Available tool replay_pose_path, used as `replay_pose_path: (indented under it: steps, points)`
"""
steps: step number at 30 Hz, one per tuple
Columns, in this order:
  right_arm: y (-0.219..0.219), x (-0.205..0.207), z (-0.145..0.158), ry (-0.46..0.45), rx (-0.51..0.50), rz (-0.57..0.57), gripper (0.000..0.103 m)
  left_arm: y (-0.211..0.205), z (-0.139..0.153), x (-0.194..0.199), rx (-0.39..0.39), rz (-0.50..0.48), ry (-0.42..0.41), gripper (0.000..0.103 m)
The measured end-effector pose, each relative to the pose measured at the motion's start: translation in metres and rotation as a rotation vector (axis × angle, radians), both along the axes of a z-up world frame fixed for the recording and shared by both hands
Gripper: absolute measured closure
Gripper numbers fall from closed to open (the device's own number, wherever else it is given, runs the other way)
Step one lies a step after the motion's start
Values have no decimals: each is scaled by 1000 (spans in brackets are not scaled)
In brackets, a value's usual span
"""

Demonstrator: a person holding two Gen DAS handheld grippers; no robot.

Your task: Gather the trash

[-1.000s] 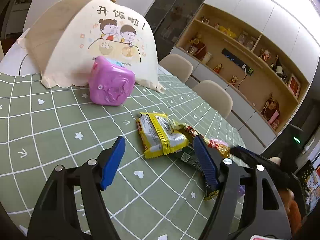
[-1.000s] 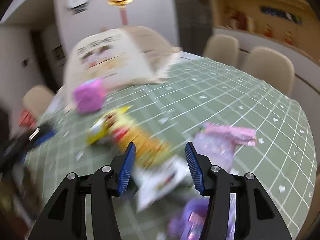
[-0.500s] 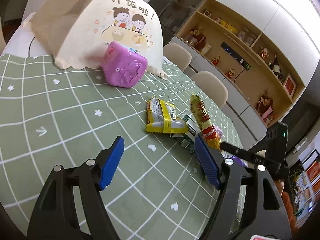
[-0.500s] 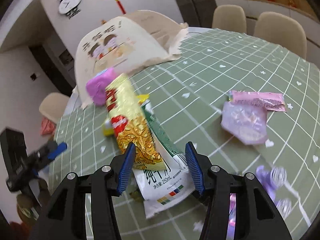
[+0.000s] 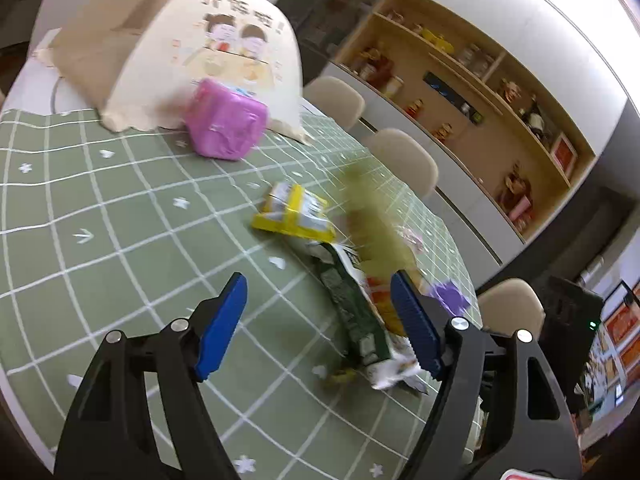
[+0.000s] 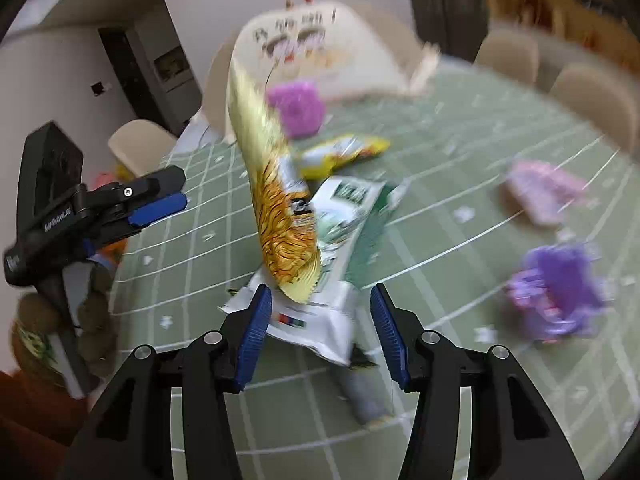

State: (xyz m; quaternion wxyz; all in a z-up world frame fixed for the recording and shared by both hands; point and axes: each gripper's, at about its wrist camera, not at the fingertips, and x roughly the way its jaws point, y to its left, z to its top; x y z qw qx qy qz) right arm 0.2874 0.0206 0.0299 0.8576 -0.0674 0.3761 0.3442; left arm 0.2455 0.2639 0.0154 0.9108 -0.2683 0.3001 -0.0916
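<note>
snack wrapper (image 6: 276, 184) atop carton (image 6: 340, 248), cube (image 5: 226, 124) before food cover (image 5: 192, 60)

Cream food cover (image 5: 208, 60) on green grid tablecloth (image 5: 100, 216); beige chairs (image 5: 404, 160) beyond.

Black tongs (image 5: 318, 320), ribbed blue pads (image 6: 254, 330), silver screws

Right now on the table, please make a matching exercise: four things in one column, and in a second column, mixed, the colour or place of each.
Things:
1. cube-shaped container
2. flat snack packet
3. milk pouch
4. tall snack wrapper

Descriptions:
A. yellow, lying on the green checked tablecloth
B. gold and orange, standing up above the pouch
C. pink-purple, in front of the cream food cover
D. white and green, just ahead of the right claw

Pairs: 1-C, 2-A, 3-D, 4-B
</note>
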Motion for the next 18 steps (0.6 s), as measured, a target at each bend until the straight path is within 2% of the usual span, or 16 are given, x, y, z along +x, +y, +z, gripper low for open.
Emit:
replay_pose_path:
  steps: [4, 7, 10, 13, 18]
  points:
    - [-28, -12, 12, -93, -5, -62, 54, -18, 2, 9, -7, -49, 8, 32]
    - [-47, -10, 15, -92, 16, -112, 54, -29, 0, 17, -26, -50, 35, 32]
    - [-51, -4, 17, -59, 52, -127, 54, -25, 3, 15, -36, 0, 22, 32]
    - [-36, 5, 16, -25, 87, -109, 54, -15, 7, 8, -4, 52, 4, 32]
    - [9, 24, 5, 3, 77, -132, 54, 5, 8, 4, 52, 65, 22, 32]
